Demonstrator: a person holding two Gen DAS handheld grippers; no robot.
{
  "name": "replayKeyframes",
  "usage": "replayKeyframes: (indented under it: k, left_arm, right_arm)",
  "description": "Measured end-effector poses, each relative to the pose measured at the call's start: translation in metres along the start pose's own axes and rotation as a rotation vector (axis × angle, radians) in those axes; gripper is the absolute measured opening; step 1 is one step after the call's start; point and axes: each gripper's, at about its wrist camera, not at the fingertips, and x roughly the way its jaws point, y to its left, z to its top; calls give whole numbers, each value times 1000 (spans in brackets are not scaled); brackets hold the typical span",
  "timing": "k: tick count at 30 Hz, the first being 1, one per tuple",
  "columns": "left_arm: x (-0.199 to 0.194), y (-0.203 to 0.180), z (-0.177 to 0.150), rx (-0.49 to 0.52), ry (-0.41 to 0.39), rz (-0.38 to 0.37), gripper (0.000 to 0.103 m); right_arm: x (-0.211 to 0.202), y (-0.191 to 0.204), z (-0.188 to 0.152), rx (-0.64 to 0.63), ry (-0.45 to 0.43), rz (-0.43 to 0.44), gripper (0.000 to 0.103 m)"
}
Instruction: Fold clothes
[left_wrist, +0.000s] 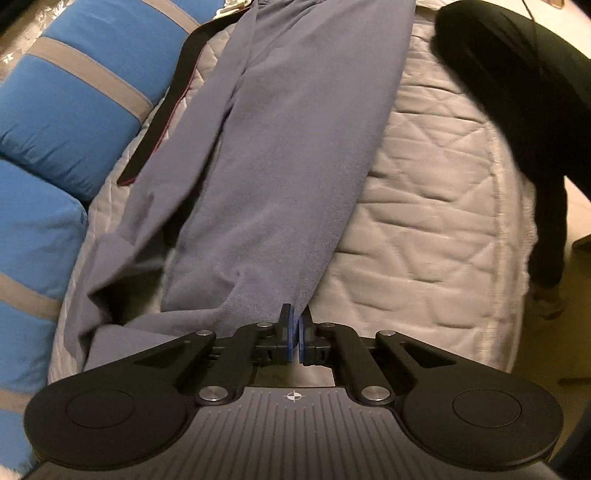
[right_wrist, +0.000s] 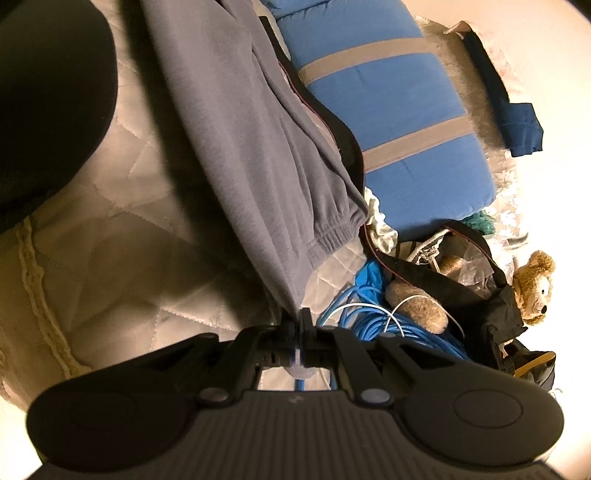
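Observation:
Grey-blue sweatpants (left_wrist: 288, 147) lie stretched lengthwise on a quilted beige mattress (left_wrist: 424, 184). At the near end, my left gripper (left_wrist: 295, 325) has its blue pads together with the fabric's edge pinched between them. In the right wrist view the same sweatpants (right_wrist: 240, 129) run up and to the left, with an elastic ribbed band (right_wrist: 332, 229) at the near end. My right gripper (right_wrist: 297, 325) is shut on a fold of that cloth, and a bit of grey fabric shows behind the pads. One trouser leg is bunched at the left of the left wrist view.
Blue pillows with grey stripes (left_wrist: 74, 110) line one side of the mattress, with a black strap (left_wrist: 162, 110) beside them. A person in black clothing (left_wrist: 517, 92) stands at the mattress edge. A coil of blue cable (right_wrist: 369, 314), a black bag (right_wrist: 461, 288) and a teddy bear (right_wrist: 535, 284) lie near my right gripper.

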Motion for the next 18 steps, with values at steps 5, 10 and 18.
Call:
replayKeyframes:
  k: [5, 10, 18]
  left_arm:
    - [-4, -41, 0, 19, 18, 13, 2]
    - [-5, -66, -2, 17, 28, 55, 2]
    - [1, -80, -7, -12, 7, 87, 5]
  right_arm:
    - [0, 2, -5, -53, 8, -1, 1]
    - [-1, 9, -6, -96, 20, 10, 1]
    - [1, 21, -4, -103, 45, 11, 34]
